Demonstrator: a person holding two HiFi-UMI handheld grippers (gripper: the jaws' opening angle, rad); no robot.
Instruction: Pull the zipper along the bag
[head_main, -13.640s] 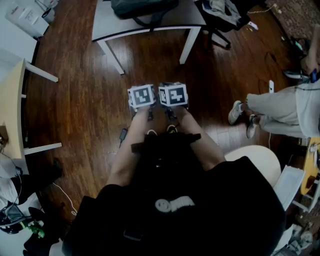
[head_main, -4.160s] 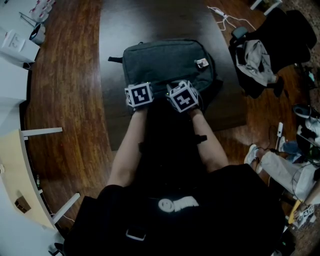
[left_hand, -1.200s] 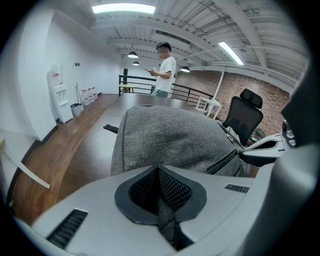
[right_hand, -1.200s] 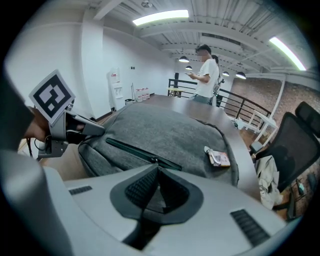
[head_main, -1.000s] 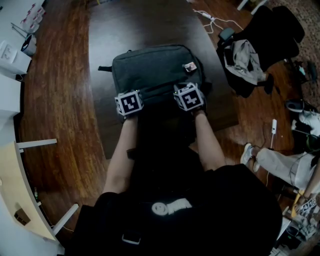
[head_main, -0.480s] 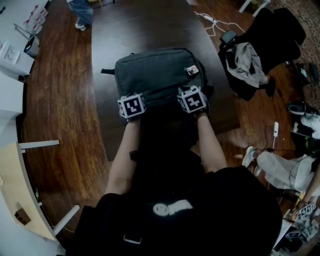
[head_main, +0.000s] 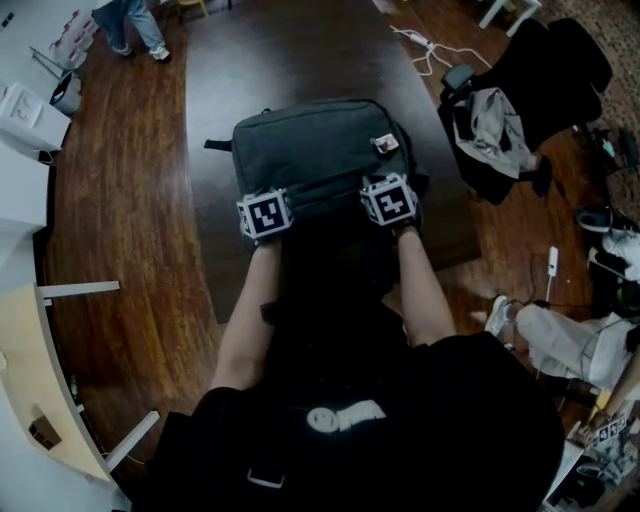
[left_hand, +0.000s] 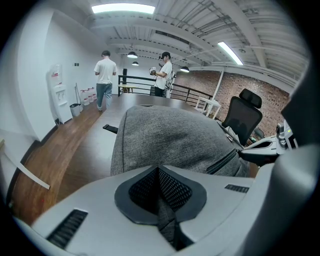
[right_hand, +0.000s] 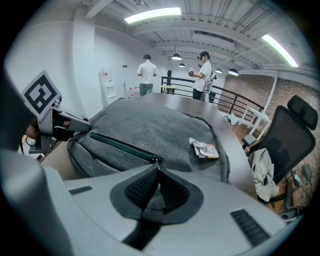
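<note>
Your left claw (left_hand: 160, 175) pinching bag (head_main: 320, 145) fabric at its near edge, your right claw (right_hand: 157, 172) clamped on zipper pull (right_hand: 157, 161), zipper (right_hand: 122, 146) running left of it, bare table (head_main: 300, 50) beyond.

— Item one, left gripper (left_hand: 161, 200)?
— Reaching forward on a bare, outstretched left arm (head_main: 240, 310); jaws pressing together, pinching a fold of bag (left_hand: 170, 135).
— Item two, right gripper (right_hand: 156, 172)?
— Sitting level with the left, well apart; right arm (head_main: 425, 300) stretching straight; jaws clamping the zip pull (right_hand: 157, 161).
</note>
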